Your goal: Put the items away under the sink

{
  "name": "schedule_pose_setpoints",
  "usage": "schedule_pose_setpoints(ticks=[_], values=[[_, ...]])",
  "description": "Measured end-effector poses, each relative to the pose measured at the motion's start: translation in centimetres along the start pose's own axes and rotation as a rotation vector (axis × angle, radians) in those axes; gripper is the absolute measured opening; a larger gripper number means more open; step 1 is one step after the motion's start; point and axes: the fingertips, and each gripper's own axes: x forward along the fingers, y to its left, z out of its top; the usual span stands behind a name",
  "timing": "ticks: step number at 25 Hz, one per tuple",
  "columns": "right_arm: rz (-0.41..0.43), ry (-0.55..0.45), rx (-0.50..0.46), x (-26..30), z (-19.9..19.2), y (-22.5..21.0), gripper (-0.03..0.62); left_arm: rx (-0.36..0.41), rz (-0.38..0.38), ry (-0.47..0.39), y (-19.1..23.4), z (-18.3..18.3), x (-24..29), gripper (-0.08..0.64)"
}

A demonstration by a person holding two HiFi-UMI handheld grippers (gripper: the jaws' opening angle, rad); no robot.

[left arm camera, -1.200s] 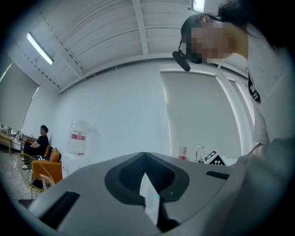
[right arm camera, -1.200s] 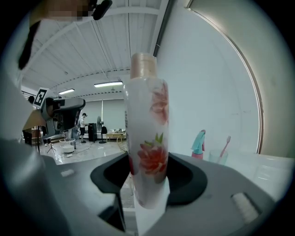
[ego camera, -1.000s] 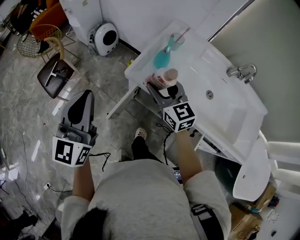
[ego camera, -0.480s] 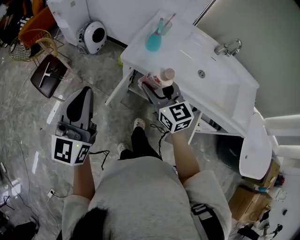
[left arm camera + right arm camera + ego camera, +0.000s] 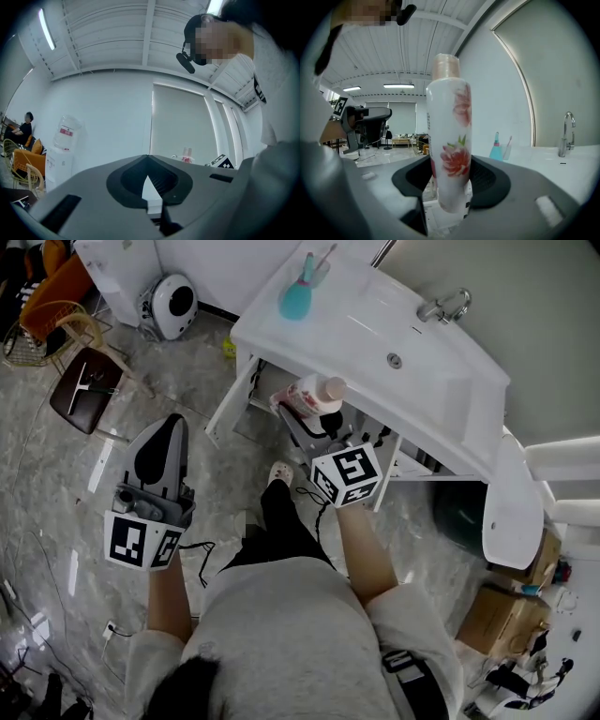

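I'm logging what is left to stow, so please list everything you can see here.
floral bottle: one, white with red flowers and a pinkish cap, between the right gripper's jaws
sink: one, white, against the wall
faucet: one, metal, at the sink's back
teal bottle: one, on the sink's far end
cup: one, clear, beside the teal bottle, holding a toothbrush
round device: one, white with a dark centre, on the floor
stool: one, brown seat, on the floor
cardboard box: at least one, brown, on the floor
left gripper: grey, shut, empty
right gripper: grey, shut on the floral bottle
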Motion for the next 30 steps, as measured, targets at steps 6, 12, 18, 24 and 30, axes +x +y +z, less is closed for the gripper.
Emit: schedule_pose_setpoints(ticks=[6,12,18,24,30], values=[[-0.030,0.009,0.014,-0.9,-1.3,-0.1,0.242,-0.035,-0.037,0.022,-0.5,-1.9,0.8,0.006],[-0.049,0.008,0.031,-1.7,-2.4,-1.2,0.242,-0.045,-0.069,0.041,-1.6,-3.4,2.5,0.006],[-0.052,0.015,0.042,-1.6,-4.1,-2.9,0.242,-0.055,-0.088,0.070,-2.9,-5.5,4.4,0.006],[-0.045,0.022,0.025,-1.5,-6.6,-3.7,0.242,-0.078,-0.107,0.110,-4.7,-8.8,4.9,0.006],[-0.054,0.027,0.040,-1.3,-10.1,-4.6,0.242,-0.103,-0.116,0.154,-5.5,-13.3,4.5,0.006]])
